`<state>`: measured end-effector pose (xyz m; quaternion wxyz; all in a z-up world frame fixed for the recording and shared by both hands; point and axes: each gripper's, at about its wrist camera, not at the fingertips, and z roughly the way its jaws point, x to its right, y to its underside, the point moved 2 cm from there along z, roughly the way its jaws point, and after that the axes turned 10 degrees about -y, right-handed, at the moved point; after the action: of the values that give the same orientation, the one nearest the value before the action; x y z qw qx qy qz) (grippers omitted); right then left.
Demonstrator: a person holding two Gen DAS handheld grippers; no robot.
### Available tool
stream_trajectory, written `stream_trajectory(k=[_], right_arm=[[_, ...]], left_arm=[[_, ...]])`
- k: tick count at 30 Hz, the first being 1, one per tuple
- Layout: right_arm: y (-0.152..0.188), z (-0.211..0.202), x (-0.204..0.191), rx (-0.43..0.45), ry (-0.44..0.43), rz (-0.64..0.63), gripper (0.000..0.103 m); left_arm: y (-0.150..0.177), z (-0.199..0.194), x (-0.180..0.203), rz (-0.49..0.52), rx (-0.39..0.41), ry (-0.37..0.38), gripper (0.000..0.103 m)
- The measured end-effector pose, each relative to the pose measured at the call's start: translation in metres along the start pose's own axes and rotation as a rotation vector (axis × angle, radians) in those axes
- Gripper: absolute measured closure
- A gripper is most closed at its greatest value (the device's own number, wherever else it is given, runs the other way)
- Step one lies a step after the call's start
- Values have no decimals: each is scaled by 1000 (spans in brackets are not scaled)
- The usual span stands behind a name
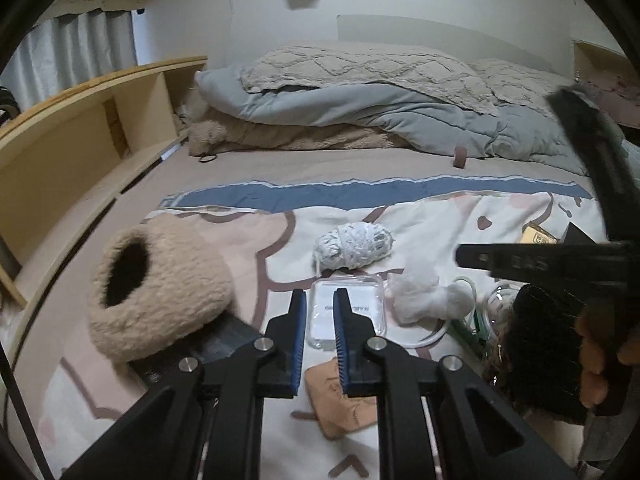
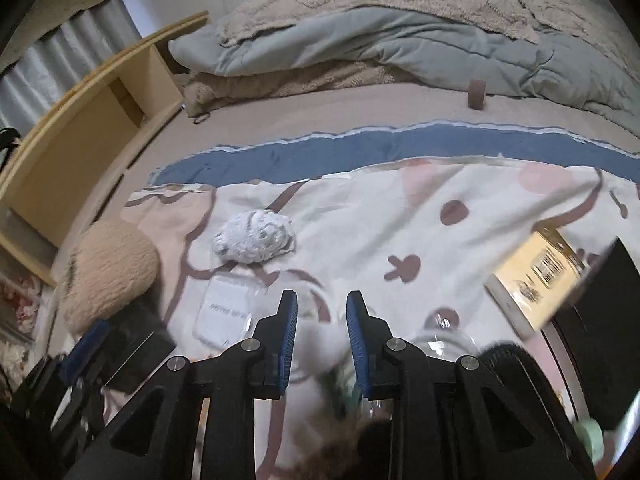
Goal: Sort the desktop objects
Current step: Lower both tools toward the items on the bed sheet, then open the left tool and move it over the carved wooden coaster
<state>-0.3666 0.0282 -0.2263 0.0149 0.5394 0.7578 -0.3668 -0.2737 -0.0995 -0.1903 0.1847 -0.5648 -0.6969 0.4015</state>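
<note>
Small things lie scattered on a patterned bed cover (image 1: 440, 216). My left gripper (image 1: 319, 300) hovers over a clear plastic case (image 1: 356, 320), its blue pads close together and nothing between them. Left of it sits a fluffy beige hat-like piece (image 1: 160, 292), with a white yarn ball (image 1: 352, 246) behind and a white wad (image 1: 424, 300) to the right. My right gripper (image 2: 322, 300) hangs above that white wad (image 2: 320, 340) with a narrow gap between its pads; the wad shows through the gap, blurred. From the left wrist view one of its fingers (image 1: 500, 260) is clear of the wad.
A tan flat piece (image 1: 340, 400) lies under my left gripper. Clear tubing (image 1: 468, 284), a dark furry thing (image 1: 536, 340), a yellow box (image 2: 532, 276) and a black box (image 2: 612, 280) crowd the right. Wooden shelves (image 1: 80, 140) line the left; bedding (image 1: 380, 100) is piled behind.
</note>
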Motion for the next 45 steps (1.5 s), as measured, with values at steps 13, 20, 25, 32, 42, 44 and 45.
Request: stream_trajectory(k=[13,20,25,32,42,44,45], right_arm=[[19,58,11,-117,-30,-66,77],[47,48,-5,-184,1,-189,77],[61,41,-14,-236,31,-216,77],[91,13,-25,-272,32,-314,77],[143,-34,-30,-350,-56,-322,77],[155,-43,-36,-380,-62,-352,77],[162,-49,-40,-394,-65,-365,77]], left_arm=[[12,53,1,-18,-64,-14,89],[16,61,-3,-30,-87,-17,89],[13,56,-18,-70,-71,-30,89],[13,57,-27,-109,-80,-4,89],[17,58,5,-31,-94,12,89],[17,60,12,-15,-105,14,89],[17,61,16,-8,-112,14,89]])
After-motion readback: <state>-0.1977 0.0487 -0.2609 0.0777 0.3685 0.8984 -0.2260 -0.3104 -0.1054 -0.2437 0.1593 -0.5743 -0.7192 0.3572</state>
